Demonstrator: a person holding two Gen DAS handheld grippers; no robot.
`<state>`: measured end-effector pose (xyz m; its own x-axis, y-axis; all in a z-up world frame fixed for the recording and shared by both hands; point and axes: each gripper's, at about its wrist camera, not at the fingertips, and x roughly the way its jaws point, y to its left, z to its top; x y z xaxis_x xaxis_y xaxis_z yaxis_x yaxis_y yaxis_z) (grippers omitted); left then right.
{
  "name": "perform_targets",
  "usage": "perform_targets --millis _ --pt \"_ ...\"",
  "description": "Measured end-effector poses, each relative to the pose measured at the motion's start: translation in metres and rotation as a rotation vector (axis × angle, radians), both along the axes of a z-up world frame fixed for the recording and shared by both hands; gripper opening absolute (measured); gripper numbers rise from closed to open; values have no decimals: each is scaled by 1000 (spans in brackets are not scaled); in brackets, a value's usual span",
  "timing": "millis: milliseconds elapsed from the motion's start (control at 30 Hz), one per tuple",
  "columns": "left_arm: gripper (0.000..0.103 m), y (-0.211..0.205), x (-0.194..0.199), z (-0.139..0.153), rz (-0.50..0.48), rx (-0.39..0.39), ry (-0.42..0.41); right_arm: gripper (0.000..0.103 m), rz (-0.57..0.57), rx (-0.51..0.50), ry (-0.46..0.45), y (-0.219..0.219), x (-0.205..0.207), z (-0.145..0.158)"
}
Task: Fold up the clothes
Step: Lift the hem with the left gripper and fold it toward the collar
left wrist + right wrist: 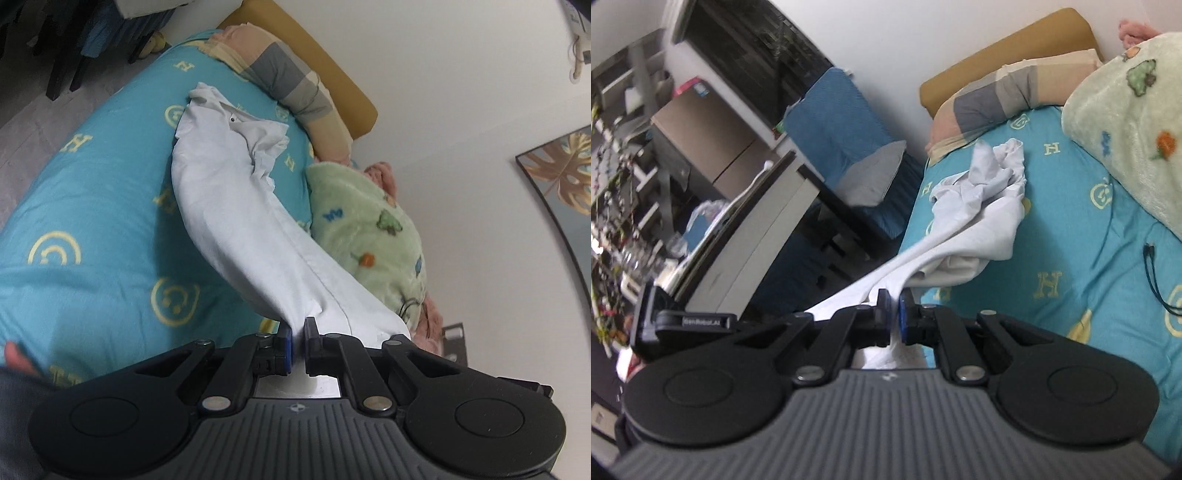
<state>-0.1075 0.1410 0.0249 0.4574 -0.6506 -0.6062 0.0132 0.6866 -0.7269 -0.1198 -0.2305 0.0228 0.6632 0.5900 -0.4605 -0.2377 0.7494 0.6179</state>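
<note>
Left gripper (298, 341): my jaws are clenched on a hem of the white garment (236, 206); cloth runs out from between the pads and away over the bed (85, 206).

Right gripper (893, 314): my jaws are likewise clenched on white cloth, a taut band of the garment (975, 221) leading off from the pads.

Garment: white, thin, probably a shirt; a small dark button shows near its far end. The near part is lifted and stretched between my two grips. The far part lies bunched and crumpled on the bed, toward the striped pillow (291, 81).

Bed: turquoise sheet with yellow smiley and letter print. A green blanket (369, 229) sits just beside the garment on the wall side. A black cord (1156, 280) lies on the sheet, apart from the garment.

Progress, as I judge it: early.
- Done: garment seized at two points and raised.
- Not done: no flat spread, no crease, no fold visible anywhere.
- Left: shake or lay it out flat, then make every fold.

No folded pile in view; no other clothes waiting that I can identify.
</note>
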Motion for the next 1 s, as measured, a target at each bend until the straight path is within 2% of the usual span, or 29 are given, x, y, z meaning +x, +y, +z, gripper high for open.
perform_targets --millis 100,300,367,500,600,667,767,867,1000 --pt "6 -3 -6 -23 -6 16 31 8 -8 9 33 -2 -12 -23" --pt "6 -1 42 -48 4 47 46 8 -43 36 68 -4 18 -50" --pt "6 -5 75 -47 19 84 14 8 -55 7 37 -1 43 -52" --pt "5 -14 149 -46 72 180 -112 8 -86 -88 -52 14 113 -61" --pt "3 -25 203 -56 111 301 -210 8 -114 -165 -117 26 171 -72" --pt "2 -32 236 -67 138 374 -265 8 -122 -206 -112 32 214 -87" --pt "2 -36 276 -94 173 421 -333 8 -140 -240 -89 36 271 -116" --pt "2 -36 311 -131 176 430 -288 8 -136 -275 -75 38 313 -151" --pt "4 -27 327 -175 124 403 -272 9 -126 -304 -49 38 348 -193"
